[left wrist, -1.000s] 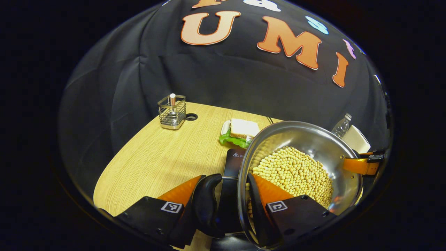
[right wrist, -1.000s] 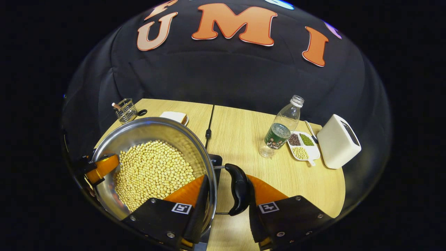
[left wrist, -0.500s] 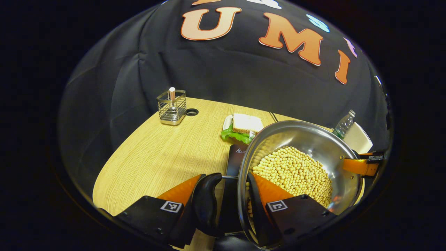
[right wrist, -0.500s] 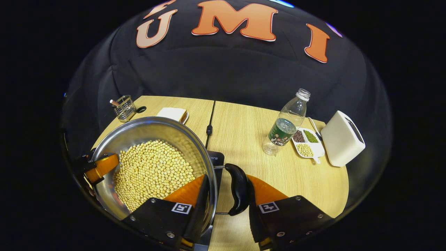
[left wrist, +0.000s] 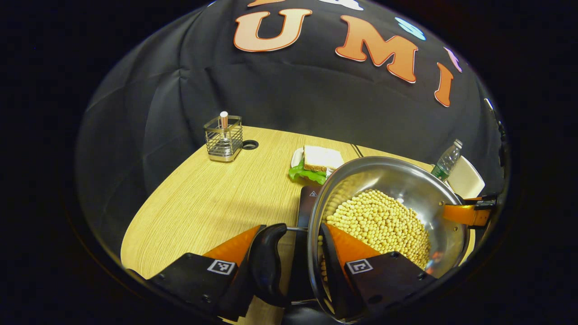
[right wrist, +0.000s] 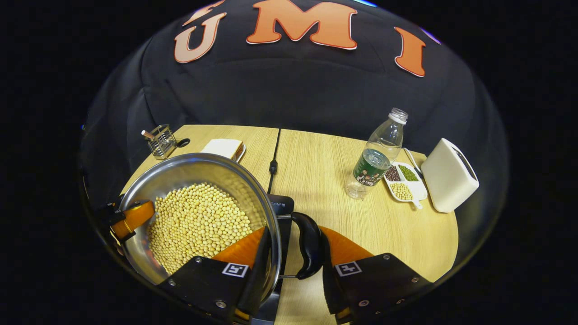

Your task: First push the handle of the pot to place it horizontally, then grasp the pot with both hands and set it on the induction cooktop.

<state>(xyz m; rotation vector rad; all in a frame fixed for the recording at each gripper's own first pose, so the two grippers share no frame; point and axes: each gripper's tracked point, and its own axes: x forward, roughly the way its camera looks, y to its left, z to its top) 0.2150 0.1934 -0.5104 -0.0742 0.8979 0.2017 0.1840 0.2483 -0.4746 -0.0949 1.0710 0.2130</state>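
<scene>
**Desk:** What does the moment show?

**Photographer:** The pot point(left wrist: 388, 212) of soybeans point(left wrist: 379, 225), lower right of the left gripper view, hangs above the induction cooktop point(left wrist: 303, 212). The left gripper point(left wrist: 291, 257) clamps one side, a finger inside the rim, the other against the black handle point(left wrist: 267, 264). The right gripper point(right wrist: 291, 253), bottom centre of the right gripper view, is closed the same way on the opposite handle point(right wrist: 309, 243).

**Desk:** What changed?

**Photographer:** Over the last second the sandwich point(left wrist: 320, 160) and bottle point(right wrist: 377, 155) slid slightly in frame while the pot kept its place between the fingers; the carry is under way, grip unchanged.

**Desk:** Meaning?

**Photographer:** Probably only lowering and centring on the cooktop remains.
</scene>
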